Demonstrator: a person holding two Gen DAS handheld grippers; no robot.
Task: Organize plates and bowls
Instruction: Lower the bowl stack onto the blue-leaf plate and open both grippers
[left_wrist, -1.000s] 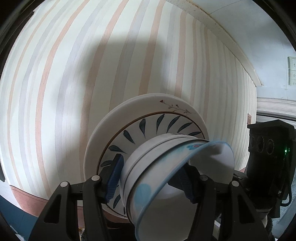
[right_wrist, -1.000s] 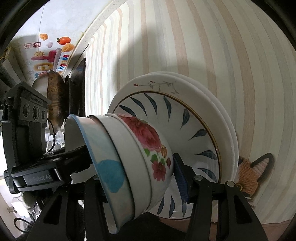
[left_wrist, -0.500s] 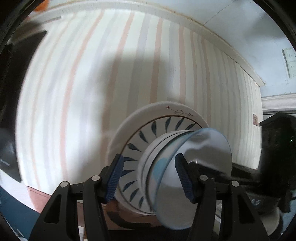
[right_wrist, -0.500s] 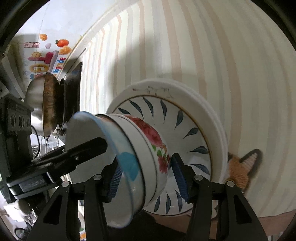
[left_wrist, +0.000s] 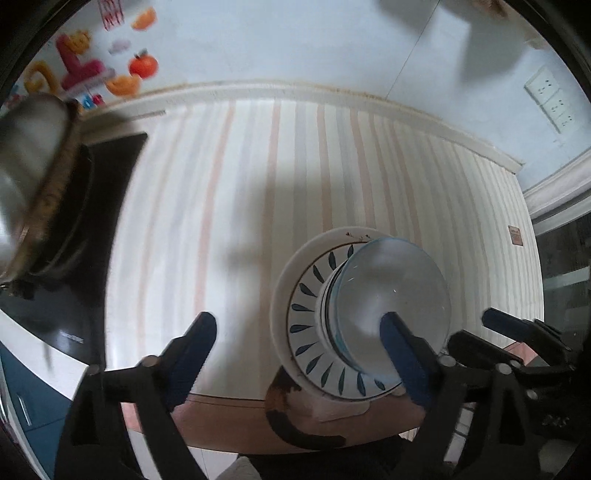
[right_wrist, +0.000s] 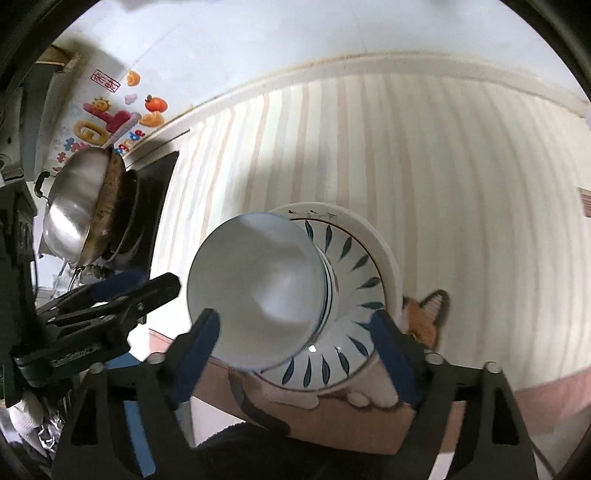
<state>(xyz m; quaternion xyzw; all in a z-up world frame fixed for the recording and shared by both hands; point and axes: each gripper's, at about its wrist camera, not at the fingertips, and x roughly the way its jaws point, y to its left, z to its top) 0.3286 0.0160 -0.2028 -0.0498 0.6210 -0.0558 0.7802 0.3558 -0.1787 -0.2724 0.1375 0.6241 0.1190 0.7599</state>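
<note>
Nearest my lenses, both tools stood with their jaws spread wide and nothing between them. My left gripper (left_wrist: 297, 345) had its right finger crossing in front of the stack at about 4 o'clock of its view, with no sign of contact. My right gripper (right_wrist: 295, 343) framed the stack between its blue fingers (right_wrist: 201, 341) without closing on it. I judged I kept them parted because the crockery was already set down and needed no holding.

Just beyond, the nested bowls (right_wrist: 256, 295) sat one inside another, the topmost blue-rimmed, its pale hollow facing me. Nesting them saved room and kept them steady, I reckoned. They rested at the centre of the leaf-patterned plate (right_wrist: 364, 284), which lay on a wider white plate (left_wrist: 286, 280), largest at the bottom so the pile would not tip.

Under them was the striped tablecloth (right_wrist: 461, 184), with a fox motif (right_wrist: 424, 314) by the stack at 3 o'clock.

Farther off at 9 o'clock stood a steel wok (right_wrist: 74, 206) on a dark hob, and behind it wall stickers (right_wrist: 110, 122) at 10 o'clock.
</note>
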